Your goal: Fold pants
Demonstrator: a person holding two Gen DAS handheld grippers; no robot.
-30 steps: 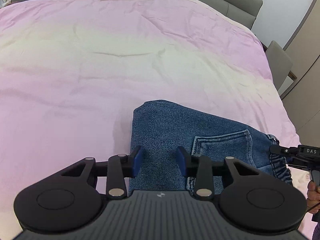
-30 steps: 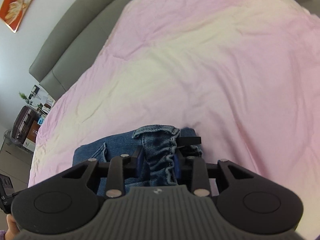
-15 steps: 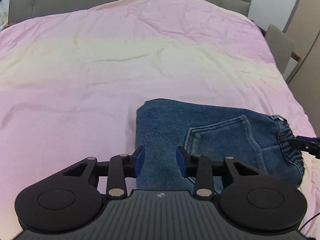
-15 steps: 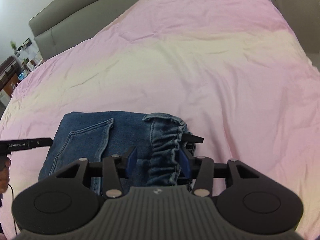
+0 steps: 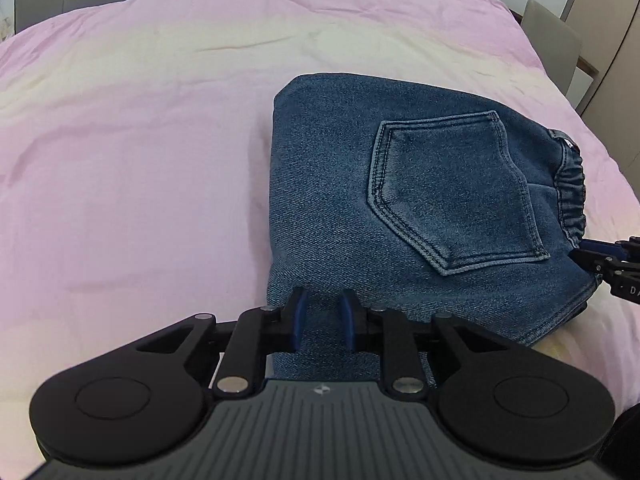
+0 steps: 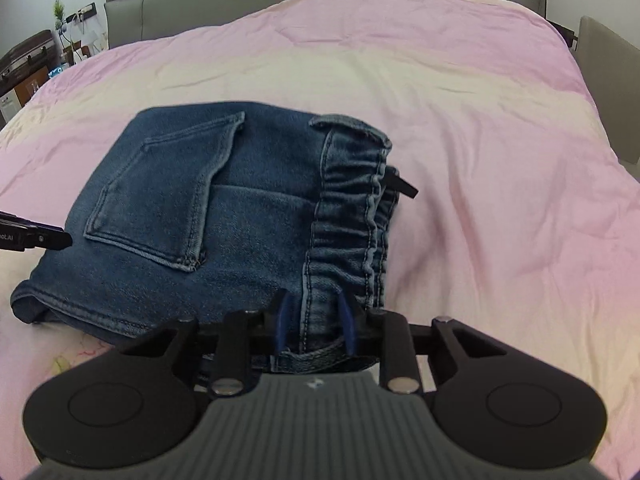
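— What have your tongs got hold of?

— My left gripper (image 5: 323, 312) has just been closing, and its blue pads now pinch the near edge of the folded jeans (image 5: 400, 208) at the plain end. My right gripper (image 6: 314, 320) has been closing too; its pads squeeze the near edge at the gathered elastic waistband (image 6: 348, 208). Both stand narrow, with denim clamped between the pads.

— And where do the jeans lie?

— Folded into a compact stack on the pink bedspread (image 5: 140, 140), right in front of both grippers, back pocket (image 5: 452, 196) facing up. From my right hand's camera a small black tag (image 6: 402, 186) pokes out beside the waistband.

— Beyond that?

— The spread runs up to a grey padded headboard (image 6: 280, 0), with a shelf and small plant (image 6: 59, 10) to its left.
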